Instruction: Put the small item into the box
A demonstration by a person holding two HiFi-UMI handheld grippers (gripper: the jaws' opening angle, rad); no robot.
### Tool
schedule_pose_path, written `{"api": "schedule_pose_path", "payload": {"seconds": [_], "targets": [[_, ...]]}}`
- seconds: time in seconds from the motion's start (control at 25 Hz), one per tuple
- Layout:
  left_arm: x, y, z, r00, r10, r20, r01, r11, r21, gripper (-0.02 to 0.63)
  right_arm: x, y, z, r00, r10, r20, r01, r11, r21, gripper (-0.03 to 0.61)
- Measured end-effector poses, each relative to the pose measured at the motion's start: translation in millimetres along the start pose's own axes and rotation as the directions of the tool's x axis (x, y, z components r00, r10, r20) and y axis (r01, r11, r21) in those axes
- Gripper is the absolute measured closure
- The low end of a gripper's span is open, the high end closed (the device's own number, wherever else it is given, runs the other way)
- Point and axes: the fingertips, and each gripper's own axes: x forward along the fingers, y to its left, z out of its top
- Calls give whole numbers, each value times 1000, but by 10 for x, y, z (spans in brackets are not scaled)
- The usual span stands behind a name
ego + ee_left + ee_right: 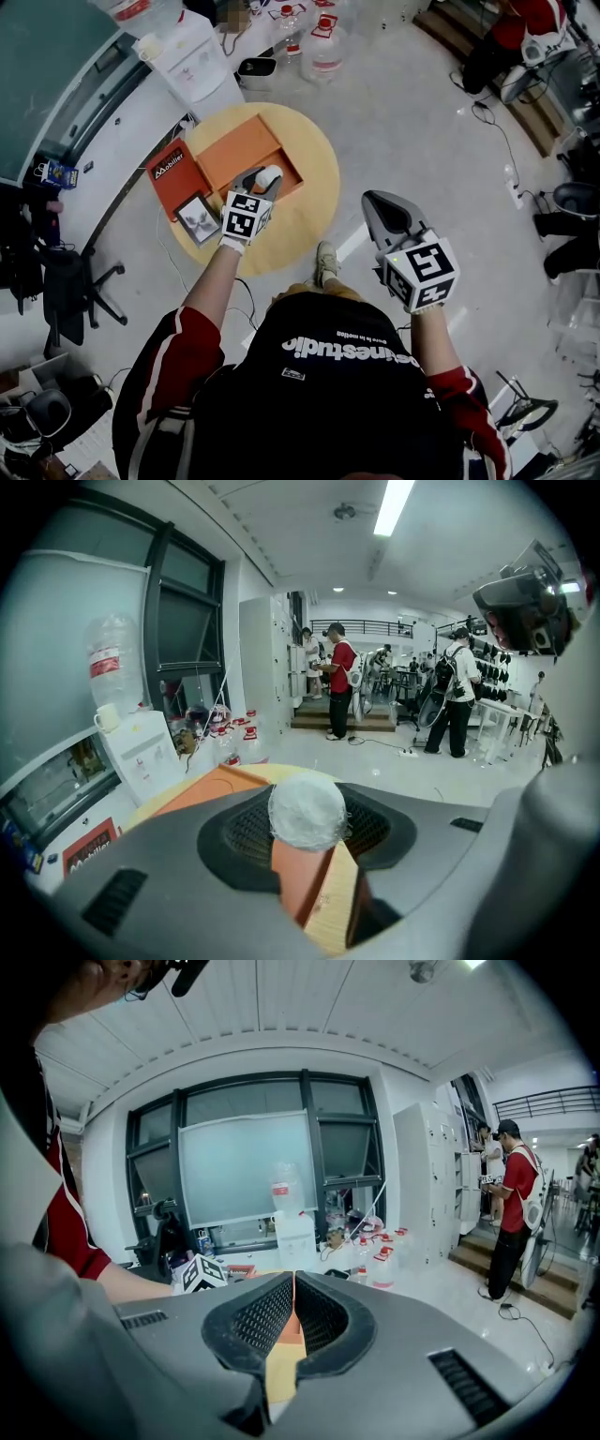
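The left gripper point(263, 184) has its jaws clamped on a small white ball point(307, 810) and holds it over the near right end of the open orange box point(239, 150), which sits on the round yellow table point(314, 211). A red lid point(172, 176) lies just beside the box on its left. The right gripper point(292, 1283) hangs over the floor to the table's right, its jaws closed together on nothing.
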Motion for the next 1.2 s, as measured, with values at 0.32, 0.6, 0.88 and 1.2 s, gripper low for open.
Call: {"api": "schedule_pose_path", "payload": {"seconds": [0.32,0.6,0.88,1.2], "targets": [[372,76,-240,997,5,-80,-5,1000,-4,426,88,-233,-87,1000,-7,-29,8,1000,20,546],[641,90,-509,987,3,-162,-5,1000,-10,426,172,-396,-117,999,-5,-37,7,999,31,546],[824,126,-699,974,-4,-228,2,1000,-9,426,253,-498,-134,999,1,-51,1,999,45,546],[1064,174,-924,961,13,-277,-17,1000,-12,426,292,-722,-198,998,-8,-61,11,998,57,546]]}}
